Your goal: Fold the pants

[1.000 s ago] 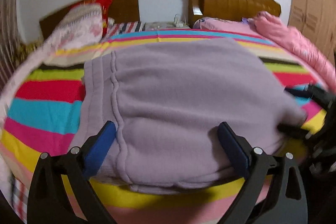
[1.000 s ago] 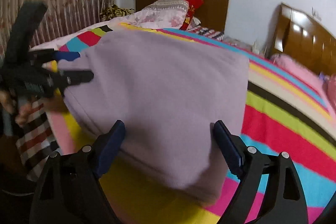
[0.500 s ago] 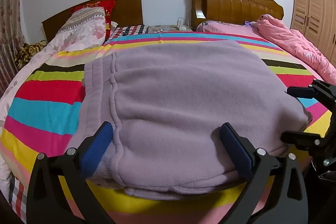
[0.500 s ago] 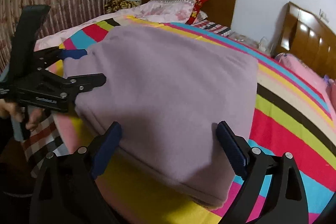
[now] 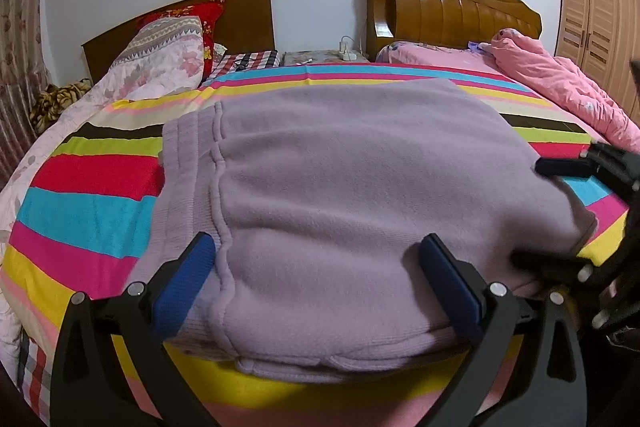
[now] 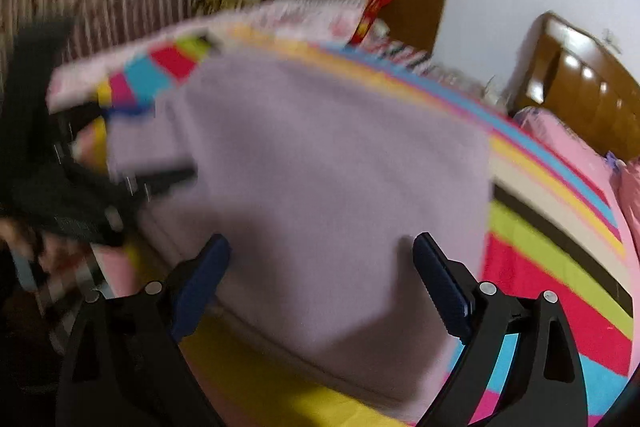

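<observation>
Pants: the lilac fleece pants (image 5: 340,195) lie folded into a thick rectangle on the striped bedspread (image 5: 84,211), near the bed's front edge, waistband ribbing to my left side.

My left gripper (image 5: 320,283): blue pads spread wide, holding nothing; they hover just over the near edge of the fold, one pad over the ribbing, the other over the plain fleece.

My right gripper (image 6: 320,275): pads also spread wide, nothing between them, poised over the near right corner of the bundle. This view is smeared with motion, so I am swinging fast.

What has just changed: a second ago my right fingers sat pressed into the right-hand edge of the pants; half a second ago they were already opened and clear of the cloth; now they sit near that corner, and whether they touch it I cannot tell. My left view has pulled back a little and risen, while the pants have kept the same outline throughout.

What it means: I judge the fold itself is made and holds by its own weight, since the bundle does not spring open once released.

What remains: at most a tidy of the near hem, where layers peek out unevenly.

Risk: the fleece is bulky, so a careless brush from either pad could drag the top layer askew.
</observation>
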Motion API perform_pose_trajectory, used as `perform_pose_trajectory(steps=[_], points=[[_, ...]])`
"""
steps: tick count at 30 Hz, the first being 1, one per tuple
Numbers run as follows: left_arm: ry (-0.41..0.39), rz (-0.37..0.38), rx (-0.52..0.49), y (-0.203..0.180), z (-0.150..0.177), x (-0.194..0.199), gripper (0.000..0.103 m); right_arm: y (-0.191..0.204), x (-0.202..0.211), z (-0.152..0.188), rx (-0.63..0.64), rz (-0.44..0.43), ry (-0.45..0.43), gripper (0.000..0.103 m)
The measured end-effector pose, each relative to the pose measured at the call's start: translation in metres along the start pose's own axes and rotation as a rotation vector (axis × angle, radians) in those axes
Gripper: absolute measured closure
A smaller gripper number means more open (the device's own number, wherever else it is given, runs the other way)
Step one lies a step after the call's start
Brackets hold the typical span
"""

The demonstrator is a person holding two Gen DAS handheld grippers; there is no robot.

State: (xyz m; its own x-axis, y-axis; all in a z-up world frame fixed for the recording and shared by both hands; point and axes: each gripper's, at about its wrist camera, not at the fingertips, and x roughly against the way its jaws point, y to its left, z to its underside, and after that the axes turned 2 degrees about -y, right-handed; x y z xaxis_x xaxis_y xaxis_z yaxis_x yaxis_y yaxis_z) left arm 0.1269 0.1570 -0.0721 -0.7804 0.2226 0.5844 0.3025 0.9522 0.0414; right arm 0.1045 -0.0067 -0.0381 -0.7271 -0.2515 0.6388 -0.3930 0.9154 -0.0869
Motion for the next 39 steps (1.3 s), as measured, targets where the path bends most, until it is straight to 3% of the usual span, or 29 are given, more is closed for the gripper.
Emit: perform_pose_trajectory(steps=[4, 10, 12, 17, 25, 29, 39], points=[[-0.011, -0.015, 0.001, -0.001, 0.001, 0.002, 0.001, -0.01, 0.005, -0.003, -0.031, -0.04, 0.023, 0.013], [0.001, -0.183, 0.028, -0.023, -0.004, 0.027, 0.002, -0.018, 0.061, 0.018, -0.119, 0.001, -0.105, 0.012], [-0.041, -0.211, 0.063, -0.035, -0.002, 0.052, 0.002, -0.02, 0.076, 0.029, -0.156, 0.011, -0.116, 0.011], [-0.133, -0.195, 0.153, -0.059, 0.005, 0.106, 0.001, -0.026, 0.109, 0.057, -0.237, 0.036, -0.113, 0.011], [-0.242, -0.33, 0.092, -0.112, 0.01, 0.159, 0.001, -0.011, 0.156, 0.072, -0.177, 0.06, -0.184, 0.007], [-0.228, -0.286, 0.063, -0.126, 0.008, 0.158, 0.001, -0.011, 0.159, 0.075, -0.156, 0.057, -0.188, 0.006], [-0.125, -0.226, 0.139, -0.109, 0.022, 0.144, 0.001, -0.003, 0.152, 0.076, -0.144, 0.051, -0.163, 0.006]])
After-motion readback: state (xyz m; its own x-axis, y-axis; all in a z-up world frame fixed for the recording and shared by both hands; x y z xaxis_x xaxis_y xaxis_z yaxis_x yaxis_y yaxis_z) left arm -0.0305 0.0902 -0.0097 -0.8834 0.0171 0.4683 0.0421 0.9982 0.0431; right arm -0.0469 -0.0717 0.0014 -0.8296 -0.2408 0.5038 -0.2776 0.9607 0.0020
